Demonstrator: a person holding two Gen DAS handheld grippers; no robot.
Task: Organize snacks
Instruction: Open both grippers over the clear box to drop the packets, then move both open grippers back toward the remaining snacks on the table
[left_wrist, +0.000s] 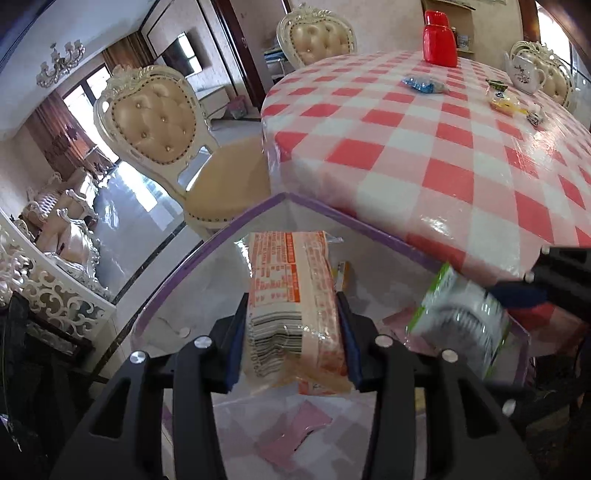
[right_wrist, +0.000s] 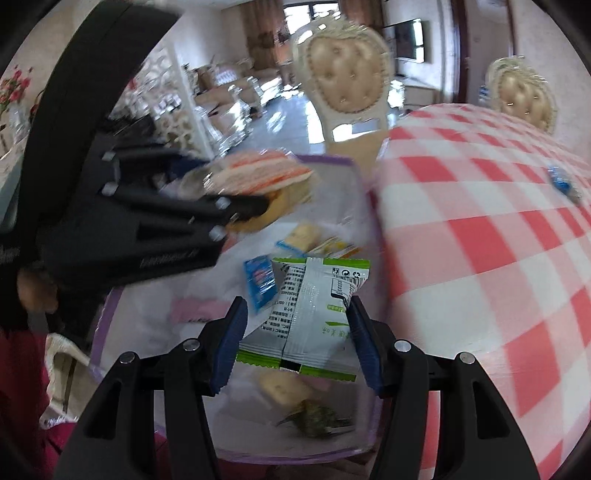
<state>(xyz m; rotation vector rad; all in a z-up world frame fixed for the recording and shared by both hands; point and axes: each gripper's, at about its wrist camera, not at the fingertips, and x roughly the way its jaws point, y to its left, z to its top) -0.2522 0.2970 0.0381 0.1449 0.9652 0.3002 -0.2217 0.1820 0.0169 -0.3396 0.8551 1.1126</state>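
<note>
Orange-and-white snack packet (left_wrist: 295, 306) sits pinched between the blue pads of the left gripper (left_wrist: 293, 332), its barcode end nearest the camera and its far end reaching out past the fingertips. It hangs above a clear bin with a purple rim (left_wrist: 255, 214), which stands at the near edge of a table under a red-and-white checked cloth (left_wrist: 461, 155).

To the right, the right gripper (right_wrist: 295, 332) pinches a green-and-white sachet (right_wrist: 314, 314) between its own blue pads, held just over the same bin. Below that sachet, inside the bin, lie a small blue packet (right_wrist: 260, 280), a pale yellow packet (right_wrist: 304, 234), a pale round snack (right_wrist: 282, 386) and a dark green wrapped piece (right_wrist: 317, 419).

Far across the cloth lie a blue wrapped snack (left_wrist: 424, 84) and a yellow one (left_wrist: 504, 99), well apart from both grippers, with a red flask (left_wrist: 439, 38) and a white teapot (left_wrist: 526, 72) beyond them.
</note>
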